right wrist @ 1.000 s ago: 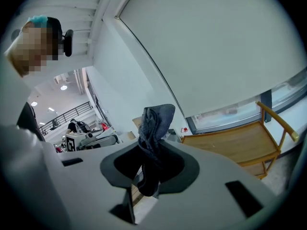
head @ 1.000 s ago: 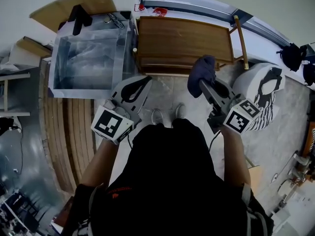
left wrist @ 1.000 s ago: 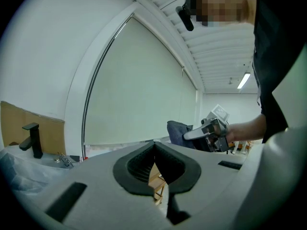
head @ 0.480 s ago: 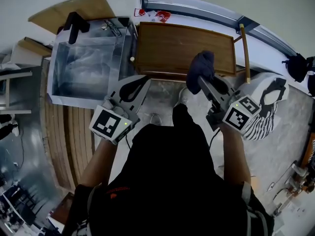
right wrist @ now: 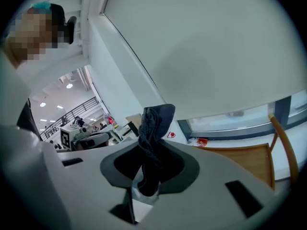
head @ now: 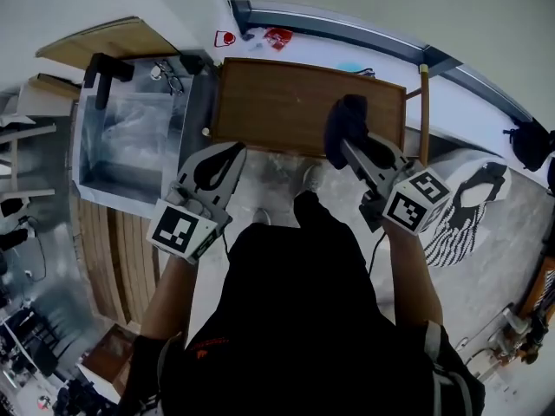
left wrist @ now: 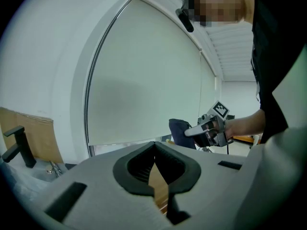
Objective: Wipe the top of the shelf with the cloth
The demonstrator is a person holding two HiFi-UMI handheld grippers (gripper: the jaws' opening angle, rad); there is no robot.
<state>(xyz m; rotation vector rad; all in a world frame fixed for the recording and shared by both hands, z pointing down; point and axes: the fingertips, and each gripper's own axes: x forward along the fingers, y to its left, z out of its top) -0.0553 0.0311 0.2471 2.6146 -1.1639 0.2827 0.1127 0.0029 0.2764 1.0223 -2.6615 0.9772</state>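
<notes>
The wooden shelf top [head: 286,102] lies straight ahead below the window. A dark blue cloth [head: 345,126] is bunched in my right gripper [head: 349,146], which is shut on it and held over the shelf's front right part. In the right gripper view the cloth [right wrist: 154,128] stands up from between the jaws, with the shelf top [right wrist: 244,159] at the lower right. My left gripper [head: 227,152] hangs just in front of the shelf's left front edge, shut with nothing held. The left gripper view shows its jaws closed, the shelf wood [left wrist: 159,186] behind them, and the cloth [left wrist: 180,131] further off.
A clear plastic bin [head: 134,137] stands left of the shelf, with a black handle [head: 102,74] at its back. A wooden pole [head: 424,111] leans at the shelf's right end. A black-and-white patterned bag [head: 464,211] lies on the floor at the right. The person's feet [head: 308,180] are before the shelf.
The person has stepped closer to the shelf. My right gripper has carried the cloth forward from the front edge to over the top. The left gripper moved forward too.
</notes>
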